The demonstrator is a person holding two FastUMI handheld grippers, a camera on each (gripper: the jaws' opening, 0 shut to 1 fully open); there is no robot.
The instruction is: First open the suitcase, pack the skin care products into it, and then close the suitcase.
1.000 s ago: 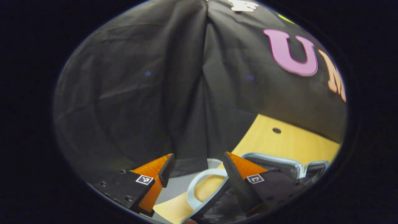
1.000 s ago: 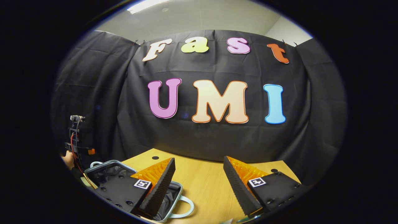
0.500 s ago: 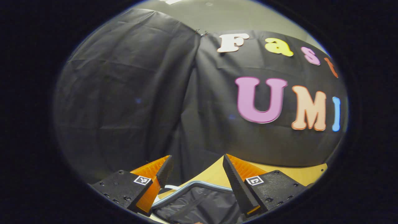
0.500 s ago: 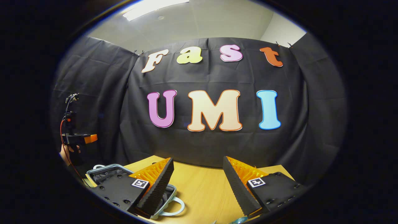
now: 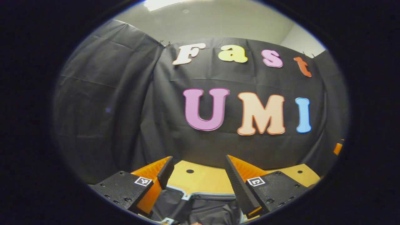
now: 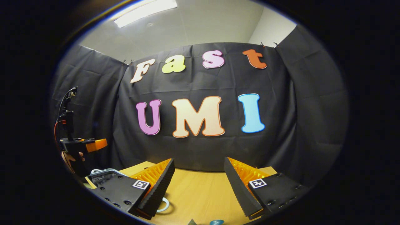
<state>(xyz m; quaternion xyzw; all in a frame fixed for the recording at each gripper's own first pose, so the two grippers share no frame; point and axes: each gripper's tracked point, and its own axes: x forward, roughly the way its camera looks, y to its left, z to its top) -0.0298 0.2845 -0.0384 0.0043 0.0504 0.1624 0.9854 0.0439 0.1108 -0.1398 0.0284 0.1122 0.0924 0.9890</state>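
Left gripper view
Left gripper [image 5: 197, 175]: fingers spread apart, gripping nothing, raised above the suitcase.
Suitcase [image 5: 200, 207]: lies open just below the fingers at the bottom edge; dark lining inside, pale rim [image 5: 206, 194] running between the two fingers.
Desk [image 5: 200, 179]: light wood, with small round holes, running back to the black cloth wall [image 5: 125, 109].
Ceiling [image 5: 212, 18]: pale, above the cloth.

Right gripper view
Right gripper [image 6: 198, 176]: fingers spread apart, gripping nothing, above bare desk [image 6: 200, 193].
Suitcase [image 6: 100, 175]: far left on the desk, partly hidden behind the gripper's left finger; its rim and dark lining show, and a pale handle loop [image 6: 162, 206] lies on the desk beside that finger.
Left gripper [image 6: 82, 145]: seen from the side, far left, above the suitcase, held by a hand [image 6: 70, 157].
Small blue object [image 6: 216, 222]: at the bottom edge on the desk, too cut off to identify.
Ceiling light [image 6: 145, 11]: bright strip, top left.
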